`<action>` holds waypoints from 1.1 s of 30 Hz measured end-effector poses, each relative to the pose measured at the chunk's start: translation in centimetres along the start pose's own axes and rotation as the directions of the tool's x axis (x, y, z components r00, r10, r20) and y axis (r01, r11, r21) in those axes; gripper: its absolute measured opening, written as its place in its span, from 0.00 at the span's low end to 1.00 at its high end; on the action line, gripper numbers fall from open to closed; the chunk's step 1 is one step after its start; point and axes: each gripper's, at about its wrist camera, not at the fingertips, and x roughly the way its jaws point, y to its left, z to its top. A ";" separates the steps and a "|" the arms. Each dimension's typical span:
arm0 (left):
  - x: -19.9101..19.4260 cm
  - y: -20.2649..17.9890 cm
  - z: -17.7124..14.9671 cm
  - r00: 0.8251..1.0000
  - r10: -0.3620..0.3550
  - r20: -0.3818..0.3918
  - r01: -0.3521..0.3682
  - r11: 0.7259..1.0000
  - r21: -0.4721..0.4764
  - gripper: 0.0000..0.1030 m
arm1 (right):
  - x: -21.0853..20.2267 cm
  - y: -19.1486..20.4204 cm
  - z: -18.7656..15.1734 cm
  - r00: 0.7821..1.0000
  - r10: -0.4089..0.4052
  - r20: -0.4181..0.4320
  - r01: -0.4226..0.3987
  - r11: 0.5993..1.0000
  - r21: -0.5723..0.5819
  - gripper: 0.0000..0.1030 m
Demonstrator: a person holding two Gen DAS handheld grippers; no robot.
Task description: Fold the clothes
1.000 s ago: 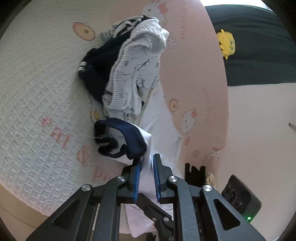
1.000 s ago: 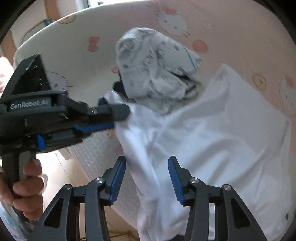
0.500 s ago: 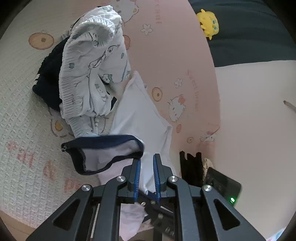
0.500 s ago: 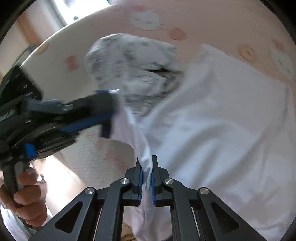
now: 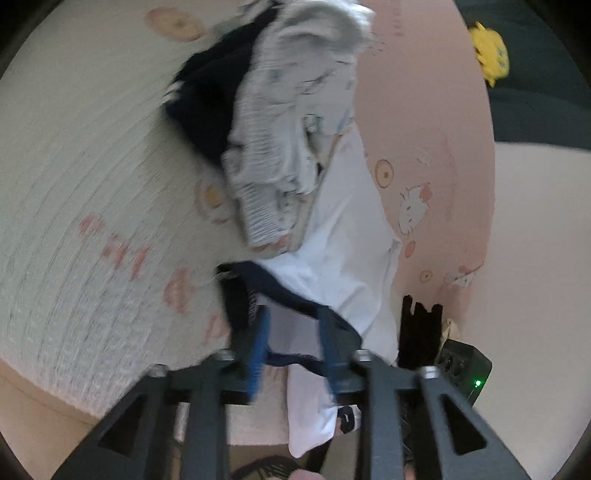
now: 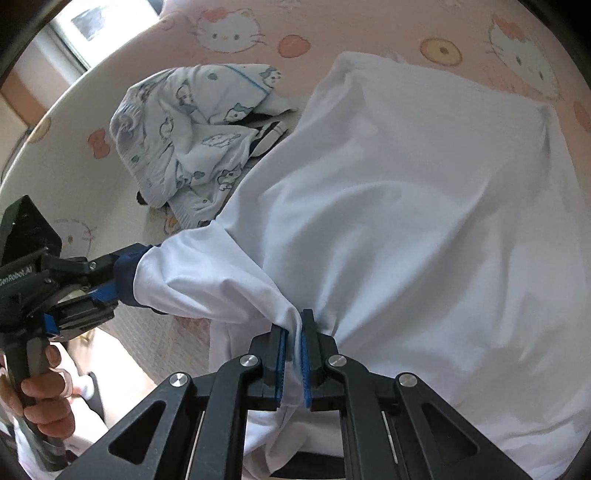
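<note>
Right wrist view: at nine o'clock my left gripper sits at the navy cuff of the white shirt, its jaws opening with the cuff between them. At ten o'clock the printed garment lies bunched on the pink blanket. At six o'clock my right gripper pinches a fold of shirt, fingers narrow.
</note>
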 end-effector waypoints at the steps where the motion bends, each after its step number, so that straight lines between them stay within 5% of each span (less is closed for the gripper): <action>1: -0.2 0.5 -0.2 1.000 -0.014 0.007 0.014 1.000 -0.025 0.51 | -0.1 0.3 0.0 1.000 -0.007 0.004 0.007 1.000 -0.016 0.05; 5: -1.0 1.1 -1.2 0.998 -0.052 0.022 0.054 0.996 -0.067 0.52 | 0.0 1.1 0.1 0.999 -0.048 0.017 0.049 0.996 -0.077 0.10; 9: -2.0 -0.4 -2.1 0.998 0.040 0.057 -0.043 0.998 0.052 0.52 | -0.8 1.9 0.0 0.992 -0.114 0.055 0.122 0.980 -0.154 0.55; 13: -2.4 -3.3 -3.5 0.981 0.164 0.108 -0.189 0.937 0.293 0.52 | -2.1 2.6 -0.2 0.979 -0.177 0.103 0.197 0.950 -0.244 0.57; 17: -2.2 -4.7 -5.3 0.973 0.209 0.096 -0.230 0.873 0.430 0.52 | -3.1 3.6 -0.7 0.972 -0.191 0.137 0.227 0.913 -0.339 0.58; 27: -0.9 -4.8 -5.5 0.975 0.192 0.108 -0.220 0.874 0.433 0.52 | -2.6 4.6 -0.8 0.976 -0.177 0.128 0.213 0.897 -0.386 0.60; 31: 0.2 -4.6 -4.6 0.984 0.145 0.102 -0.174 0.898 0.403 0.52 | -2.3 4.3 -1.0 0.975 -0.188 0.117 0.219 0.894 -0.391 0.60; 32: 0.4 -4.6 -4.4 0.985 0.141 0.097 -0.168 0.902 0.397 0.48 | -2.3 4.4 -1.1 0.975 -0.186 0.118 0.218 0.892 -0.396 0.60; 33: 0.6 -4.6 -4.2 0.986 0.141 0.094 -0.167 0.905 0.391 0.35 | -2.3 4.5 -1.1 0.976 -0.184 0.120 0.217 0.890 -0.401 0.60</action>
